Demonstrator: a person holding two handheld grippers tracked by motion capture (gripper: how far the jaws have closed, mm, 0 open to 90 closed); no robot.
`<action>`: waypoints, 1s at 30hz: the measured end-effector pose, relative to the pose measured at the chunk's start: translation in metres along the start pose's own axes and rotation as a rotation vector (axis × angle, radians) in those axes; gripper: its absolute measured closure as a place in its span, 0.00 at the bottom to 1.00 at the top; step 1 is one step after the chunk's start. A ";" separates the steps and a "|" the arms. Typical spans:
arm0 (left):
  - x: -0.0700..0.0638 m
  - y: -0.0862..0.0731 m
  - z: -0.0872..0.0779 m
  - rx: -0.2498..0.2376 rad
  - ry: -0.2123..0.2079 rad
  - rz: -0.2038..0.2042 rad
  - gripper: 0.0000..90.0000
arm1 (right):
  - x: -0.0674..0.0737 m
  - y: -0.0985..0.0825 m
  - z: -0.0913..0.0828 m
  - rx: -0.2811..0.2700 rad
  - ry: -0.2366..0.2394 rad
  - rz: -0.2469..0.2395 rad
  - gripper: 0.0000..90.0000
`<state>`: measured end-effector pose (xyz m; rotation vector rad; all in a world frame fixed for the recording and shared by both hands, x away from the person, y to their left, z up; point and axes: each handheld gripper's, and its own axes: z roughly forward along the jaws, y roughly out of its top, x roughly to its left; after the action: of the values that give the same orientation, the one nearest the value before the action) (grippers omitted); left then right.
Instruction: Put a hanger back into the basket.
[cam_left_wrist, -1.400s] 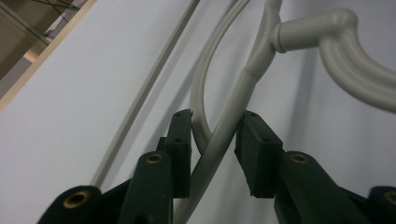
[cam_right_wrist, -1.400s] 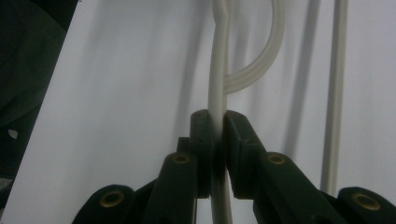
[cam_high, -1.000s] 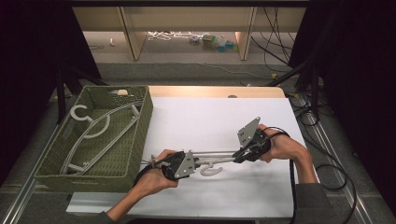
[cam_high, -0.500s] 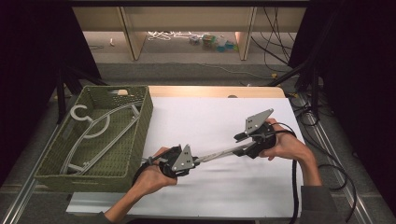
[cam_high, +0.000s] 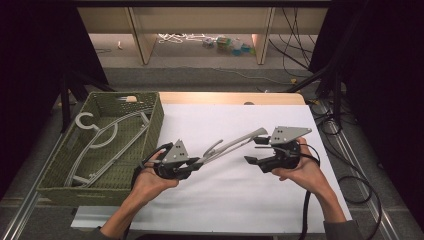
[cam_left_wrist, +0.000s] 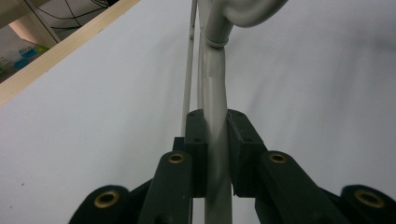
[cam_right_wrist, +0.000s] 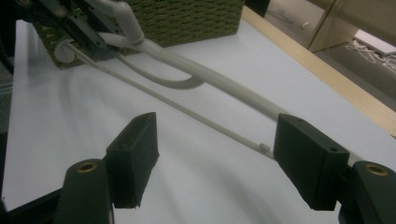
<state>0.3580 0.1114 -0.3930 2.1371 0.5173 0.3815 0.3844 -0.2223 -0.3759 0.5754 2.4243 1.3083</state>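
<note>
A grey plastic hanger (cam_high: 235, 141) hangs tilted above the white table, its far end raised toward the right. My left gripper (cam_high: 197, 162) is shut on its lower end; in the left gripper view the pads (cam_left_wrist: 198, 140) clamp the hanger's arm (cam_left_wrist: 217, 93). My right gripper (cam_high: 250, 160) sits just below the hanger's raised end and is open. Its jaws have just been opening, and in the right gripper view (cam_right_wrist: 215, 158) the hanger's thin bar (cam_right_wrist: 187, 112) runs past the gap with no pad touching it.
A green woven basket (cam_high: 155, 120) stands at the table's left edge with grey hangers (cam_high: 107, 140) lying in it. A wooden strip (cam_high: 225, 97) edges the table's far side. Cables (cam_high: 360, 185) trail off to the right.
The right gripper has let go of the hanger and drawn off to the right. The left hand has lifted, and the hanger now rises off the table toward the right.
</note>
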 end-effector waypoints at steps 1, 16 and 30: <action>-0.001 0.000 -0.001 -0.025 0.002 -0.022 0.88 | 0.003 -0.002 0.000 -0.012 -0.011 0.002 0.34; 0.015 0.005 -0.049 -0.186 -0.027 -0.170 0.88 | 0.018 -0.035 -0.002 -0.137 -0.104 0.100 0.23; 0.026 0.021 -0.087 -0.250 -0.056 -0.247 0.89 | 0.026 -0.055 -0.006 -0.162 -0.118 0.093 0.23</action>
<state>0.3464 0.1735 -0.3238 1.8132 0.6574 0.2328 0.3486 -0.2416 -0.4216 0.7071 2.1965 1.4485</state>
